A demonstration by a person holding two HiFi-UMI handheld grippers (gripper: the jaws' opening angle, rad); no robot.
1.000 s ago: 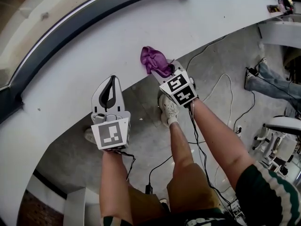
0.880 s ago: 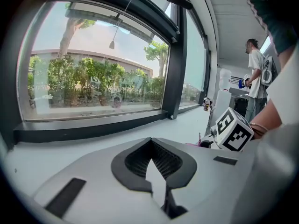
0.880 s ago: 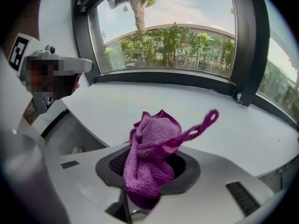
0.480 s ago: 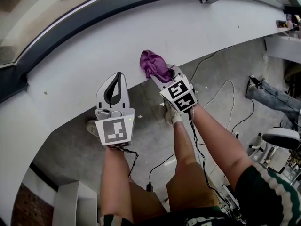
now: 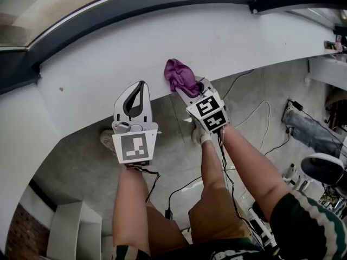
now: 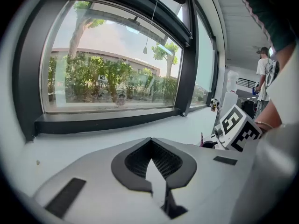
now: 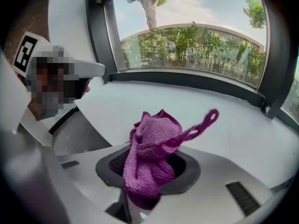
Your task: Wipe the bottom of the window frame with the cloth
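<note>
While the wiping stroke has not yet begun, the right gripper is closed on the purple cloth, which is bunched into 1 wad between the jaws, with a thin strand sticking out to one side in the right gripper view. The jaws are held slightly apart only by the thickness of the fabric, and a clamp this firm should keep the wad from slipping under wiping pressure. In the head view the cloth sits over the front edge of the white sill, well apart from the dark bottom rail of the window frame; whether it touches the sill cannot be determined. The gripper points toward the glass, so the wad leads and would probably meet the rail first. The left gripper is fully closed and holds nothing: its 2 black pads meet at the tips, and only the sill shows through the gap behind them. It hangs beside the right gripper, over the sill edge and clear of the cloth, probably so that it does not obstruct the stroke. Judged from this position, the task is at the approach stage. The next move calls for a forward reach across the sill, then firm contact along the rail.
</note>
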